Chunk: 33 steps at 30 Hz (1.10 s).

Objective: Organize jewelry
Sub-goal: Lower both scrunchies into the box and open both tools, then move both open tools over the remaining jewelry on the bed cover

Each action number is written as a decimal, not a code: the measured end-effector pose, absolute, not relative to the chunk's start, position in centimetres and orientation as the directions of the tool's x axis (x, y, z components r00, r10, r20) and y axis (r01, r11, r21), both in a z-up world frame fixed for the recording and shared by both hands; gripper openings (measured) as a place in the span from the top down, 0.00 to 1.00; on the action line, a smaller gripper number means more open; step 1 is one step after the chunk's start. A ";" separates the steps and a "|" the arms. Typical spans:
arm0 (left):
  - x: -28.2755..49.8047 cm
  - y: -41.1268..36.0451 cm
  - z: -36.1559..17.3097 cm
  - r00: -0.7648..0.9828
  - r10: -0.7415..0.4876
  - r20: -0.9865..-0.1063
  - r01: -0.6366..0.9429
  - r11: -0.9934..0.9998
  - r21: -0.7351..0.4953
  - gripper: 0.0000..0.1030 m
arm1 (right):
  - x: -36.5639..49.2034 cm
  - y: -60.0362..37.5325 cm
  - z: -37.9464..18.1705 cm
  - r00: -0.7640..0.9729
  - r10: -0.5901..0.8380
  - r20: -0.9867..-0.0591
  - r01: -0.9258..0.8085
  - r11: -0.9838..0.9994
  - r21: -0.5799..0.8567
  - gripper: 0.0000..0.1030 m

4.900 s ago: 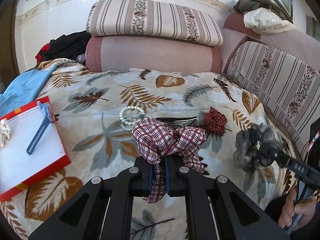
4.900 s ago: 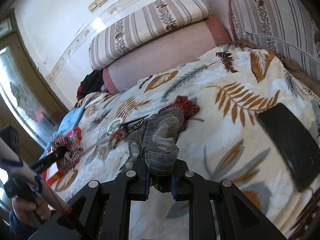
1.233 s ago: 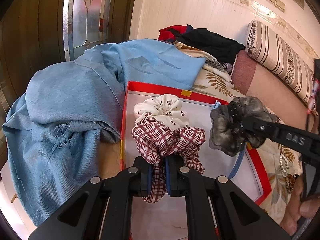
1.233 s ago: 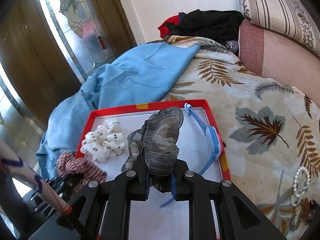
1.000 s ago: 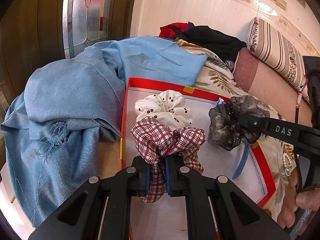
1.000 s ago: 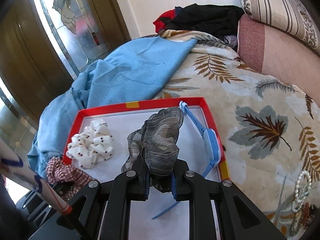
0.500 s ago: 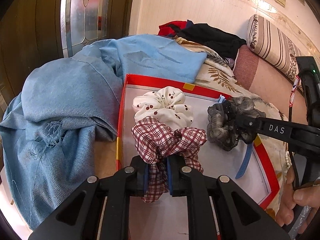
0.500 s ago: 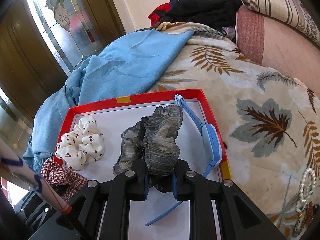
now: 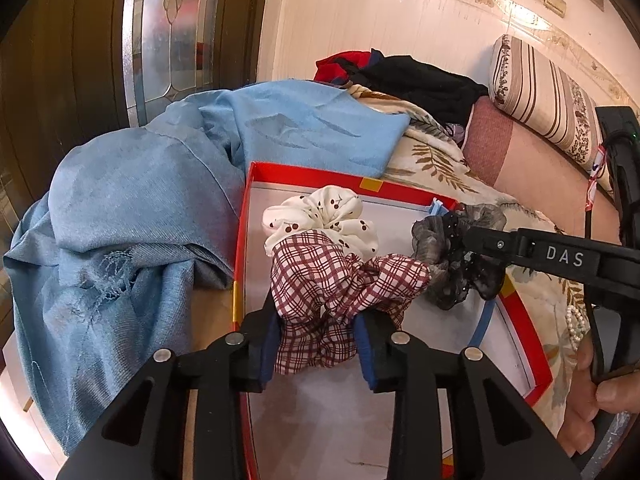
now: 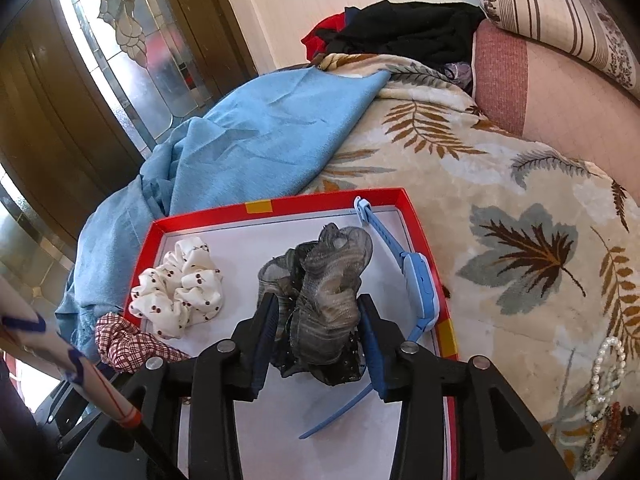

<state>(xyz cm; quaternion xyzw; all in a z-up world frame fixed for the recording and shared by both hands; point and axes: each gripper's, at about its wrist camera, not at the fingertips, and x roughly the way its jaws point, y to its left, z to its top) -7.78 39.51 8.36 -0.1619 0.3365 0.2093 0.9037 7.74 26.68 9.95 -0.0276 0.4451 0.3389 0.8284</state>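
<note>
A red-rimmed tray [image 9: 304, 174] [image 10: 280, 205] with a white floor lies on the bed. A white dotted scrunchie [image 9: 320, 216] [image 10: 180, 288] and a blue watch [image 10: 416, 280] lie in it. My left gripper [image 9: 316, 336] has its jaws spread, and the red plaid scrunchie [image 9: 340, 284] rests between them on the tray floor. My right gripper [image 10: 318, 328] also has its jaws spread, with the grey scrunchie [image 10: 324, 292] [image 9: 452, 264] sitting between them in the tray's middle.
A blue cloth [image 9: 160, 208] [image 10: 248, 136] is heaped left of the tray. A leaf-print blanket [image 10: 520, 208] covers the bed, with a pearl bracelet [image 10: 604, 376] and other beads at the right. Striped cushions [image 9: 540, 92] and dark clothes [image 10: 400, 28] lie behind.
Both grippers opened over the tray within the last half second, letting go of the plaid scrunchie and the grey scrunchie. Earlier, both carried them from the bed to the tray.
</note>
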 end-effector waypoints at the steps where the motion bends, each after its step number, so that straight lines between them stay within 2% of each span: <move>1: -7.9 39.5 8.5 0.688 0.271 -0.673 -0.488 0.859 -0.153 0.65 | 7.6 26.5 10.2 0.377 0.539 -0.753 -0.587 0.768 0.256 0.58; 12: -9.3 38.0 10.8 0.711 0.285 -0.643 -0.482 0.863 -0.150 0.57 | 6.0 22.8 12.9 0.401 0.571 -0.716 -0.567 0.769 0.295 0.57; 14: -9.7 37.6 11.3 0.717 0.290 -0.634 -0.480 0.865 -0.147 0.50 | 5.5 21.6 13.3 0.401 0.583 -0.707 -0.559 0.767 0.315 0.57; 16: -10.1 37.3 11.8 0.719 0.303 -0.625 -0.485 0.863 -0.140 0.35 | 4.9 20.4 13.6 0.399 0.598 -0.695 -0.551 0.762 0.339 0.57; 17: -10.2 37.1 12.0 0.721 0.308 -0.621 -0.486 0.863 -0.136 0.33 | 4.5 19.8 13.8 0.399 0.604 -0.690 -0.547 0.761 0.349 0.57; 24: -10.9 35.4 13.7 0.728 0.324 -0.603 -0.484 0.867 -0.119 0.31 | 1.1 13.7 15.2 0.419 0.650 -0.634 -0.519 0.744 0.420 0.57; 27: -11.0 34.3 14.4 0.733 0.328 -0.596 -0.476 0.873 -0.104 0.17 | -0.1 9.9 15.5 0.428 0.665 -0.612 -0.495 0.739 0.457 0.57; 30: -11.0 33.6 14.9 0.729 0.335 -0.597 -0.475 0.875 -0.090 0.15 | -1.1 6.7 15.7 0.452 0.661 -0.599 -0.474 0.747 0.466 0.56; 32: -10.8 33.8 14.9 0.724 0.325 -0.608 -0.478 0.872 -0.104 0.14 | -1.9 3.9 15.5 0.467 0.659 -0.590 -0.448 0.751 0.484 0.51; 33: -10.6 34.1 14.8 0.725 0.313 -0.614 -0.476 0.872 -0.117 0.10 | -2.2 2.9 15.4 0.472 0.655 -0.590 -0.439 0.755 0.487 0.51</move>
